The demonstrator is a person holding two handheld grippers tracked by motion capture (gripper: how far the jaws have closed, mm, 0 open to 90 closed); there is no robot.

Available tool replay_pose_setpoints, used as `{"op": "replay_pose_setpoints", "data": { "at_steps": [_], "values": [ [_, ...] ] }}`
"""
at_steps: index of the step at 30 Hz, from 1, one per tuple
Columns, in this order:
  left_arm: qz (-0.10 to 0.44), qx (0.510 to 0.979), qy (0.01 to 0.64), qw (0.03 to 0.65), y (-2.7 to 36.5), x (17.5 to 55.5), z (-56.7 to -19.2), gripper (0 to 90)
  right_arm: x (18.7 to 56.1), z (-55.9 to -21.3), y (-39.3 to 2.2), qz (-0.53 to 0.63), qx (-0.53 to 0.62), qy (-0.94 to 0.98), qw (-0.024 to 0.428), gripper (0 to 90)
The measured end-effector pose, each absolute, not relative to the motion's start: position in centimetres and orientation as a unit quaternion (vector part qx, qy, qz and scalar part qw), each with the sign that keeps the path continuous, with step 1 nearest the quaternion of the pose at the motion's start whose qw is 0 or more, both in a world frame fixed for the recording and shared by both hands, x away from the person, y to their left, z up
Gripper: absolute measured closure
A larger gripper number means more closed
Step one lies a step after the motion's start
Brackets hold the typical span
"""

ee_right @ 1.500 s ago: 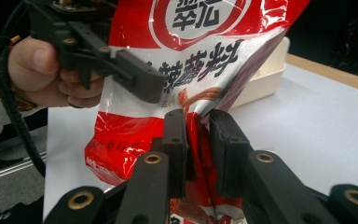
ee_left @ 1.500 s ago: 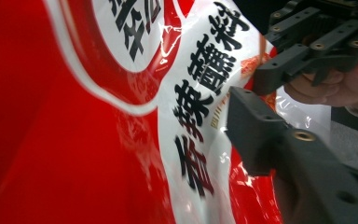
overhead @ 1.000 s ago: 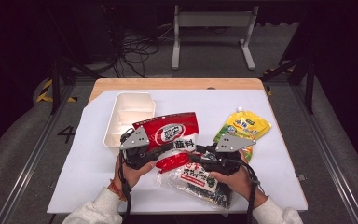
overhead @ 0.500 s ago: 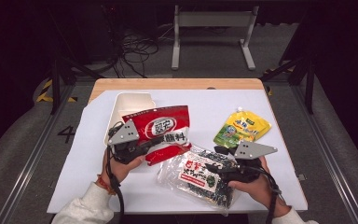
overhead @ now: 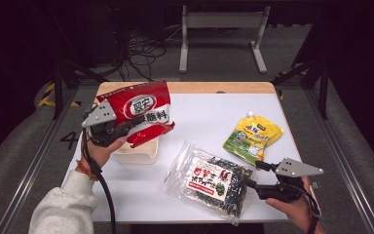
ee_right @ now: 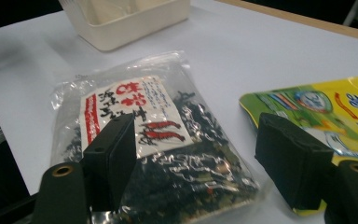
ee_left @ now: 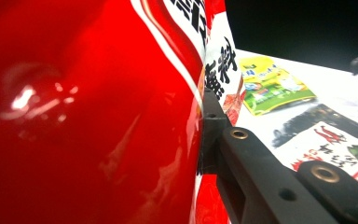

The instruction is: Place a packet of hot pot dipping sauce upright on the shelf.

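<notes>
My left gripper is shut on a red snack bag with white lettering and holds it upright in the air above a cream tray. In the left gripper view the red bag covers the left side, pressed against the one black jaw I can see. A clear bag of dark seaweed lies flat at the front middle. My right gripper sits at that bag's right edge. Its jaws have just been opening and press on nothing. In the right gripper view the open right gripper frames the seaweed bag.
A yellow-green spout pouch lies right of centre, also seen as the pouch by the right jaw. The cream tray stands at the table's left. A white mat covers the wooden table; stands and cables lie beyond.
The left gripper has lifted the red bag up and to the left, over the tray. The right gripper has drawn back to the right and nearer the front edge, with its jaws wider.
</notes>
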State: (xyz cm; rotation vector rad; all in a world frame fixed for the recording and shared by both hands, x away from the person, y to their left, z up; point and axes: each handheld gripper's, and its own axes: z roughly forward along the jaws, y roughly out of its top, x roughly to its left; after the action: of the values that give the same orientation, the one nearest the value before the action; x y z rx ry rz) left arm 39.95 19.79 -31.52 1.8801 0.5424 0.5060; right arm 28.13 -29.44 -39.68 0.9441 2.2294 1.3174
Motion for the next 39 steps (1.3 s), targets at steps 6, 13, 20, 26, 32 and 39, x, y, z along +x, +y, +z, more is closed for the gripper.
{"op": "replay_pose_setpoints", "data": {
  "at_steps": [6,13,20,26,32,39],
  "values": [
    [0.229,0.794,0.228,0.515,20.6,41.8,-31.1,89.2,27.5,-40.2,-30.6,0.461,0.353,0.789,0.198,28.7],
    [0.242,0.803,0.231,0.493,21.1,45.1,-30.9,89.2,26.7,-41.1,-31.5,0.448,0.376,0.786,0.2,28.5],
    [0.248,0.81,0.234,0.478,21.0,47.8,-31.4,89.2,26.0,-41.4,-31.8,0.438,0.381,0.788,0.205,28.4],
    [0.25,0.816,0.235,0.465,20.7,49.7,-32.5,89.2,26.0,-41.6,-31.9,0.439,0.385,0.788,0.195,28.1],
    [0.255,0.822,0.234,0.453,20.5,51.1,-33.2,89.2,26.1,-41.5,-31.8,0.44,0.385,0.789,0.191,27.9],
    [0.259,0.828,0.249,0.431,20.3,52.4,-34.3,89.0,26.1,-41.4,-31.8,0.443,0.386,0.786,0.19,28.0]
  ]
}}
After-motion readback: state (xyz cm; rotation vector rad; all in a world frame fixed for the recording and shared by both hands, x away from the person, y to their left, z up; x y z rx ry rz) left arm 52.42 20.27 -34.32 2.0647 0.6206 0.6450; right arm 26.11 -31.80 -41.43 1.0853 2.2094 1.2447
